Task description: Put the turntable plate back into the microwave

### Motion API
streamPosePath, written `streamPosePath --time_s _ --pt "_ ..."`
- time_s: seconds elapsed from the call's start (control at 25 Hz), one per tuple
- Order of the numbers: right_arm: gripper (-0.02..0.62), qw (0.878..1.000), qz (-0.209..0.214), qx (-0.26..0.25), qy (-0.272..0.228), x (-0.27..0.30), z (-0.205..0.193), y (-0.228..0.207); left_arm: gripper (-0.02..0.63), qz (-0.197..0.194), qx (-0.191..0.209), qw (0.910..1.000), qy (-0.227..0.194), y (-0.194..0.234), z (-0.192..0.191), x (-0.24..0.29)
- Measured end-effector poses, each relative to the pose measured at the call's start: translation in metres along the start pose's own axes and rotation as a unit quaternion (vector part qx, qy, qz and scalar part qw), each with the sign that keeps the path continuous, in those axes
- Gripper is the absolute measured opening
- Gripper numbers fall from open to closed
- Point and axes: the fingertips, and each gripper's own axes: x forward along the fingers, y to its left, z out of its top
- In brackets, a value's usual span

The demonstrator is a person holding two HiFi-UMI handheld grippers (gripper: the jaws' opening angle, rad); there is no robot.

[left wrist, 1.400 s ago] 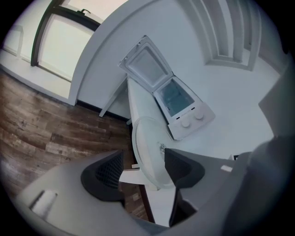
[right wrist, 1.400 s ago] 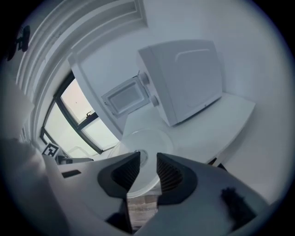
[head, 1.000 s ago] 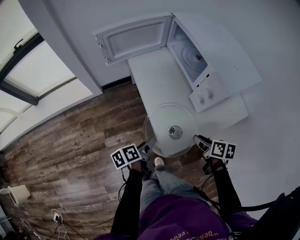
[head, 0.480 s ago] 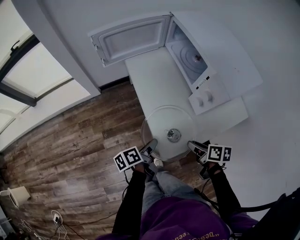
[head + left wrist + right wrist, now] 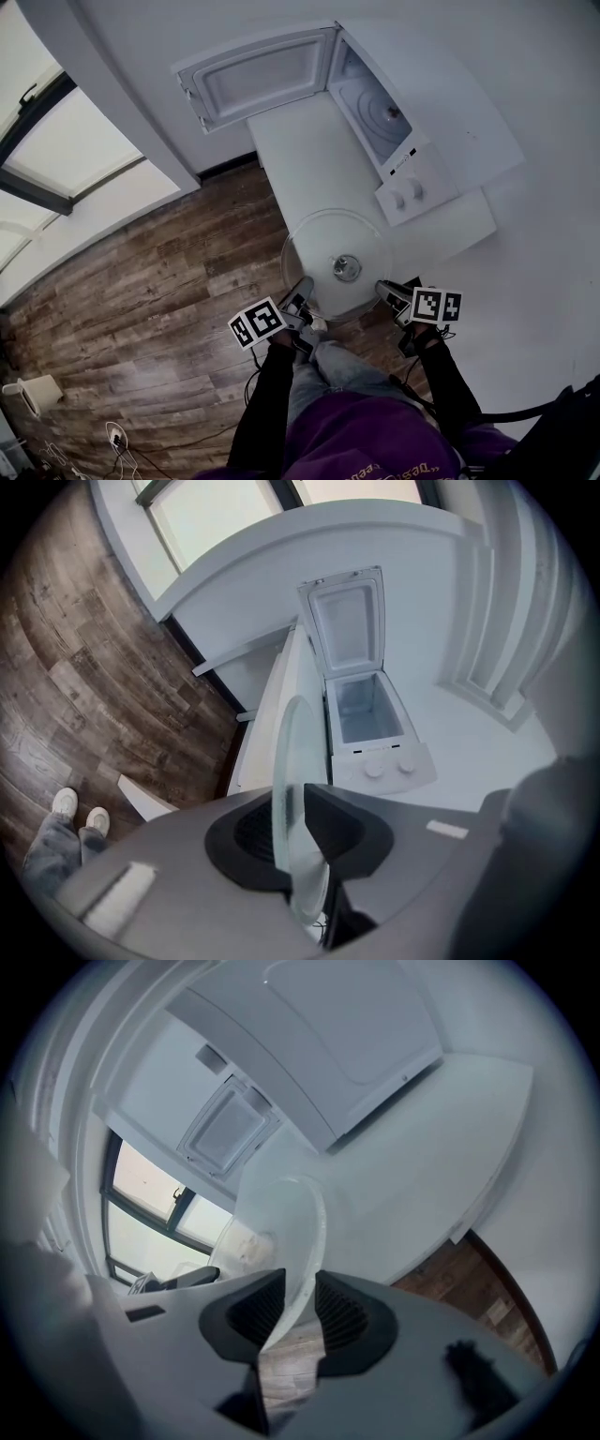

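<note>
The clear glass turntable plate (image 5: 330,239) lies flat on the white counter (image 5: 305,155), its near part overhanging the edge. My left gripper (image 5: 305,287) has the plate's near-left rim (image 5: 284,789) between its jaws, which are closing and pinch the glass. At the near-right rim (image 5: 302,1232) the jaws of my right gripper (image 5: 383,290) are also closing, with the glass between them and a gap still beside it. The white microwave (image 5: 389,117) stands at the far end of the counter with its door (image 5: 262,75) swung wide open, its cavity bare.
Two knobs (image 5: 406,195) sit on the microwave's front panel. Wooden floor (image 5: 141,281) lies left of the counter, a window (image 5: 66,141) beyond it. The person's legs and shoes (image 5: 317,323) are below the plate. A white wall stands right of the microwave.
Both grippers have moved in over the plate's near rim from either side. The left jaws have closed onto the glass and the right jaws have narrowed a little. The plate stays on the counter.
</note>
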Motion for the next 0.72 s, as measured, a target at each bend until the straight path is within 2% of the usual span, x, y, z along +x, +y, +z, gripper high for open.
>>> streamPosePath --time_s 0.12,0.36,0.52,0.72 --pt "0.104 1.0 0.002 0.006 -0.001 -0.001 -0.001 -0.001 0.053 -0.017 -0.015 0.9997 -0.007 -0.002 -0.002 -0.003" --pt "0.106 0.999 0.024 0.027 -0.012 -0.005 0.0 0.001 0.026 -0.092 -0.034 0.9949 -0.02 -0.024 -0.004 -0.011" --pt "0.106 0.999 0.032 0.027 -0.017 -0.009 0.001 0.007 0.031 -0.109 -0.047 0.9926 -0.025 -0.029 -0.004 -0.016" --pt "0.106 0.999 0.043 0.004 -0.024 -0.014 0.004 0.02 0.032 -0.141 -0.093 0.9842 -0.054 -0.036 -0.005 -0.03"
